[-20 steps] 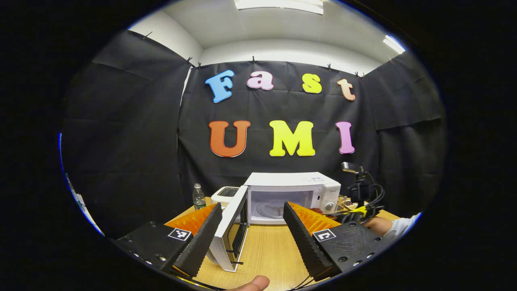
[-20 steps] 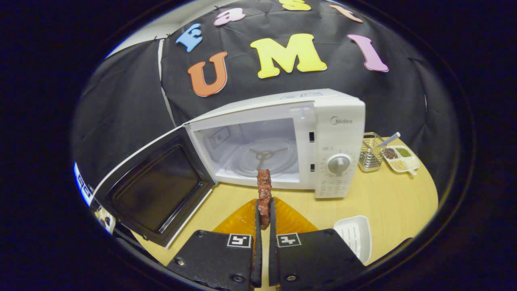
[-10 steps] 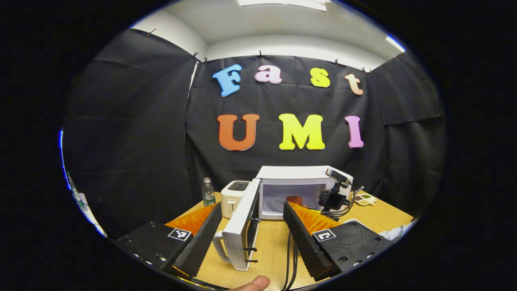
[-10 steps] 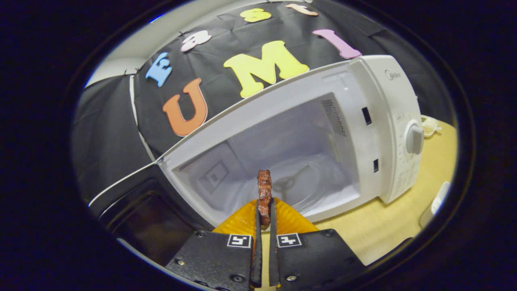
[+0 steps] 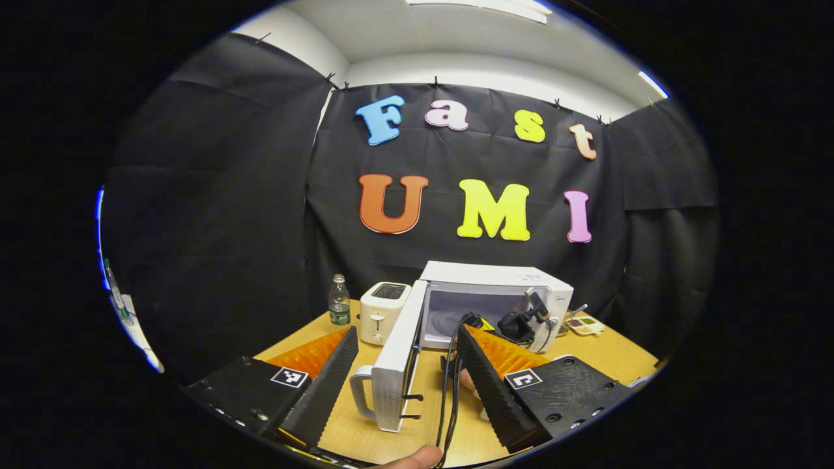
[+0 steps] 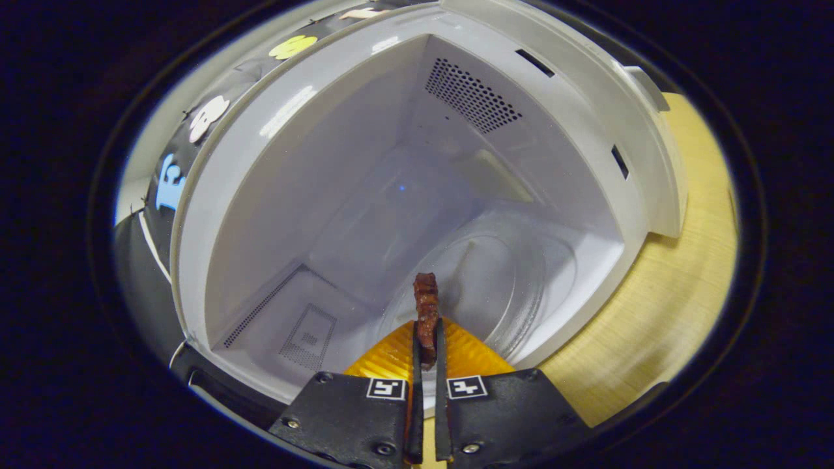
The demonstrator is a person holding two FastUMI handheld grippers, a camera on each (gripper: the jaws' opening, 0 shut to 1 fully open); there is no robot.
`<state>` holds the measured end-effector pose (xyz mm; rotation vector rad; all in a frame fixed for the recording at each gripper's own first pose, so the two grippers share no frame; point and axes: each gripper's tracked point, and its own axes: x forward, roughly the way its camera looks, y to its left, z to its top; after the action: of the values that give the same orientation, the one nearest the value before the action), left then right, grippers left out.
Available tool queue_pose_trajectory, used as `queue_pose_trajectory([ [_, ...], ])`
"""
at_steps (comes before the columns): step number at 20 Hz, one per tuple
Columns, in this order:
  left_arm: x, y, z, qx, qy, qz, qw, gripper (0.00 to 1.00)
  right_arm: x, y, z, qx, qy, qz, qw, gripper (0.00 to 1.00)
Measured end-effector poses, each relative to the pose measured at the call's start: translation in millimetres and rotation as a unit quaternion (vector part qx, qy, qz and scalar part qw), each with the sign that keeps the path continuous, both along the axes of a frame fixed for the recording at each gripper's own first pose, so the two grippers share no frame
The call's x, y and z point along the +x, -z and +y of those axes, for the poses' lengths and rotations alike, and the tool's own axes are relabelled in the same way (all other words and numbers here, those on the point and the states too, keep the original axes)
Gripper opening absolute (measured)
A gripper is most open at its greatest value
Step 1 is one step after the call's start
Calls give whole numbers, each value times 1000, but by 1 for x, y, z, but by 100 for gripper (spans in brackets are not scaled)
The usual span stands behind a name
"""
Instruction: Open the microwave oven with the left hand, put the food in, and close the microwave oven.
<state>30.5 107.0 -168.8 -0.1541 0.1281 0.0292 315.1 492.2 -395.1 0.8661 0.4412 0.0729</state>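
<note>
In the right gripper view, the right gripper is closed tight on a thin strip of cooked meat, which stands upright between the fingers and pokes out past their tips. The tip of the strip is at the mouth of the white microwave oven, above the near edge of the glass turntable, which lies toward 2 o'clock from the meat.

In the left gripper view, the left gripper is wide open and holds nothing. It hangs back from the microwave oven at 12 o'clock, with the open microwave door edge-on between its fingers. A toaster and a water bottle stand at 11 o'clock on the wooden table. A black cable trails from the right gripper, seen here at the oven's opening.

Judged risks: letting go too early could drop the meat on the oven's sill or the table instead of the turntable. The gripper could knock the oven's frame on withdrawal. The trailing cable could get caught if the door is swung shut too soon.
</note>
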Motion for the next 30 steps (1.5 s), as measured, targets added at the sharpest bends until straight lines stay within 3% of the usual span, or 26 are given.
queue_pose_trajectory([
  [5,7,8,3,0,0,9,1000,94,4,6,4,-1,8,4,1000,12],
  [8,8,9,1,8,1,7,1000,94,2,7,3,-47,-8,12,999,15],
  [9,8,9,1,13,2,6,1000,94,4,-3,2,-71,-22,-3,997,3],
  [12,6,12,5,23,-5,7,1000,94,1,-10,-10,-161,-25,-4,987,100],
  [13,6,14,6,23,-7,10,1000,94,-1,-6,-11,-180,-32,-2,983,87],
  [14,5,13,6,22,-8,11,1000,94,-4,-8,-9,-184,-46,-8,982,100],
  [23,-10,8,16,41,-19,12,999,94,-75,-57,-38,-224,-125,-50,965,100],
  [24,-11,6,17,42,-20,9,999,94,-87,-68,-44,-224,-136,-60,963,89],
  [25,-12,4,19,41,-21,8,999,94,-101,-82,-52,-220,-146,-72,962,99],
  [26,-15,3,21,39,-22,6,999,94,-112,-97,-62,-217,-149,-87,961,99],
  [27,-17,0,23,39,-22,5,999,94,-126,-114,-74,-215,-158,-103,958,89],
  [28,-17,0,27,40,-24,4,999,94,-139,-133,-85,-211,-159,-122,957,100],
  [29,-18,0,29,41,-23,4,999,94,-151,-151,-99,-215,-160,-139,953,89],
  [30,-19,3,28,44,-15,7,999,94,-165,-170,-114,-219,-163,-160,949,99],
])
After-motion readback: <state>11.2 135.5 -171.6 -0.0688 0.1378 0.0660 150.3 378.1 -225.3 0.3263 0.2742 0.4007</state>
